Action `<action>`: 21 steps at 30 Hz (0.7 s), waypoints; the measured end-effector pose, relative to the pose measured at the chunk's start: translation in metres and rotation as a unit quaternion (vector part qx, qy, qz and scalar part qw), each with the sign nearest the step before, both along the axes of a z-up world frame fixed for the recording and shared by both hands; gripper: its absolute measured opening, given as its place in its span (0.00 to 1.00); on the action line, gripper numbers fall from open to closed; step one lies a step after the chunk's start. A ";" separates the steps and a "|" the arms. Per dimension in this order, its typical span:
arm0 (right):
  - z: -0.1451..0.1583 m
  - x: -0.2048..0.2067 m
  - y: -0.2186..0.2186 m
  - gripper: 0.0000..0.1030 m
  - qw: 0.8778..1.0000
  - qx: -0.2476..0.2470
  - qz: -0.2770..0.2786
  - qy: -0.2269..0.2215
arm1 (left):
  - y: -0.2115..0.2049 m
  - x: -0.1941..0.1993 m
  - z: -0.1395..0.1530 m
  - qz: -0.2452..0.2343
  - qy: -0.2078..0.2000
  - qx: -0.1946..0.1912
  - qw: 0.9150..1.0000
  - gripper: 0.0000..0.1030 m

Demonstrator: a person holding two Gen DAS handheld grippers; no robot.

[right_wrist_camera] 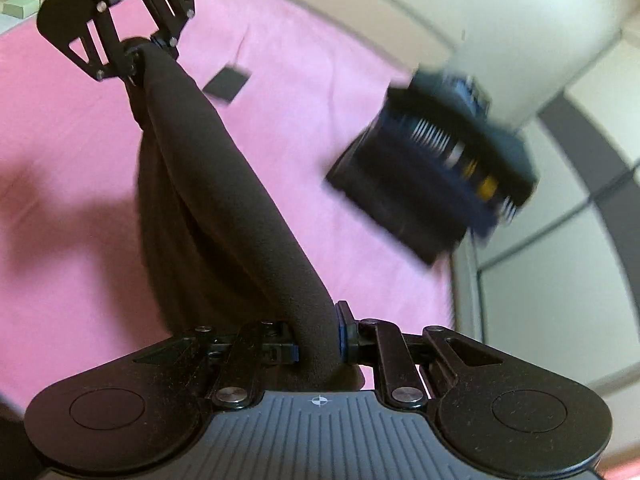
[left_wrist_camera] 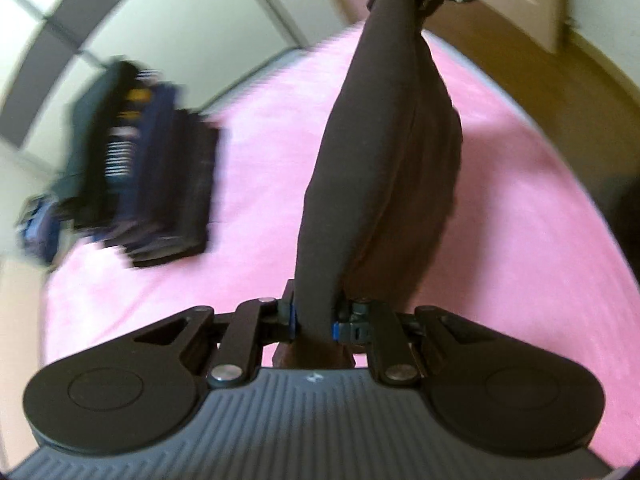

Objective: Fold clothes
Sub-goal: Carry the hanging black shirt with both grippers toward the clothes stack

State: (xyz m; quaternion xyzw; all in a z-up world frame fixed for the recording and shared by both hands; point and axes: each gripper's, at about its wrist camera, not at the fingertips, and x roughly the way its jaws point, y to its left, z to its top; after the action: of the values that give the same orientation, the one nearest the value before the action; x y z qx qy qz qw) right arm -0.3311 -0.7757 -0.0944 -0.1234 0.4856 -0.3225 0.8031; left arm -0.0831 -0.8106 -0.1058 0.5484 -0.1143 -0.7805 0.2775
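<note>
The dark garment (left_wrist_camera: 384,184) hangs stretched between the two grippers, above the pink bed cover (left_wrist_camera: 248,128). The fabric is matte, dark brown to black, with no visible print. It is bunched into a thick rolled band along its upper edge, and a looser fold sags below that band toward the cover.

The left gripper (left_wrist_camera: 314,320) is clamped on one end of the garment; the cloth fills the gap between the blue-edged fingers (left_wrist_camera: 291,318), and a short tail of fabric protrudes behind them. The right gripper (right_wrist_camera: 318,344) is clamped on the opposite end in the same manner, with the rolled band passing between its jaws. Each wrist view shows the other gripper at the far end of the band.

A stack of folded clothes (left_wrist_camera: 152,184) lies on the cover, well apart from the held garment. It is blurred; dark blue, white-striped and yellow layers are distinguishable. A small dark rectangular item (right_wrist_camera: 226,84) lies flat on the cover beyond the garment. Its type cannot be determined.
</note>
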 end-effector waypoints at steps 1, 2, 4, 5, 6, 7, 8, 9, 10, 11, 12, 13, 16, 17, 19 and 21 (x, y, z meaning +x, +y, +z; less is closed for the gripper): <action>0.005 0.004 -0.009 0.14 1.000 -0.011 0.010 -0.006 | -0.005 0.003 0.011 0.015 0.002 -0.015 1.000 0.12; 0.008 0.007 -0.016 0.14 0.999 -0.023 0.021 -0.011 | -0.009 0.005 0.019 0.027 0.003 -0.030 0.999 0.12; 0.011 0.013 -0.028 0.14 0.998 -0.045 0.045 -0.020 | -0.008 0.009 0.030 0.051 0.000 -0.054 0.997 0.12; 0.005 0.013 -0.028 0.15 0.997 -0.051 0.058 -0.025 | -0.003 0.011 0.029 0.062 -0.002 -0.059 0.996 0.12; -0.001 0.013 -0.029 0.15 0.995 -0.058 0.072 -0.029 | 0.001 0.012 0.028 0.073 -0.003 -0.064 0.995 0.12; -0.010 0.012 -0.029 0.15 0.994 -0.061 0.083 -0.032 | 0.008 0.012 0.022 0.086 -0.003 -0.066 0.994 0.12; -0.025 0.009 -0.025 0.15 0.993 -0.060 0.091 -0.035 | 0.017 0.009 0.008 0.097 -0.004 -0.064 0.993 0.12; -0.043 0.005 -0.020 0.15 0.993 -0.054 0.099 -0.034 | 0.026 0.006 -0.005 0.109 -0.005 -0.062 0.992 0.12; -0.065 0.000 -0.013 0.15 0.993 -0.042 0.108 -0.027 | 0.037 0.001 -0.028 0.123 -0.005 -0.045 0.991 0.12; -0.087 -0.004 -0.005 0.15 0.993 -0.031 0.116 -0.019 | 0.047 -0.004 -0.051 0.138 -0.005 -0.028 0.990 0.12; -0.110 -0.009 0.003 0.15 0.992 -0.013 0.124 -0.009 | 0.057 -0.009 -0.074 0.153 -0.005 -0.011 0.988 0.12; -0.133 -0.016 0.012 0.15 0.991 0.014 0.130 0.005 | 0.069 -0.016 -0.105 0.163 -0.007 0.019 0.986 0.12; -0.189 -0.034 0.038 0.15 0.985 0.062 0.156 0.045 | 0.107 -0.035 -0.188 0.173 -0.022 0.099 0.980 0.13; -0.203 -0.039 0.046 0.17 0.982 0.066 0.168 0.057 | 0.118 -0.041 -0.204 0.168 -0.029 0.100 0.980 0.13; -0.215 -0.046 0.054 0.25 0.980 0.059 0.178 0.067 | 0.137 -0.050 -0.223 0.165 -0.041 0.077 0.982 0.16; -0.218 -0.047 0.054 0.43 0.980 0.054 0.173 0.078 | 0.137 -0.049 -0.225 0.182 -0.035 0.069 0.980 0.17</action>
State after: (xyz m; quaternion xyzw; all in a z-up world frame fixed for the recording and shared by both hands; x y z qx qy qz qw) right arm -0.3782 -0.7214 -0.3125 -0.1867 0.5348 -0.1414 0.8119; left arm -0.1323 -0.6736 -0.3306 0.6043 0.0315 -0.7037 0.3723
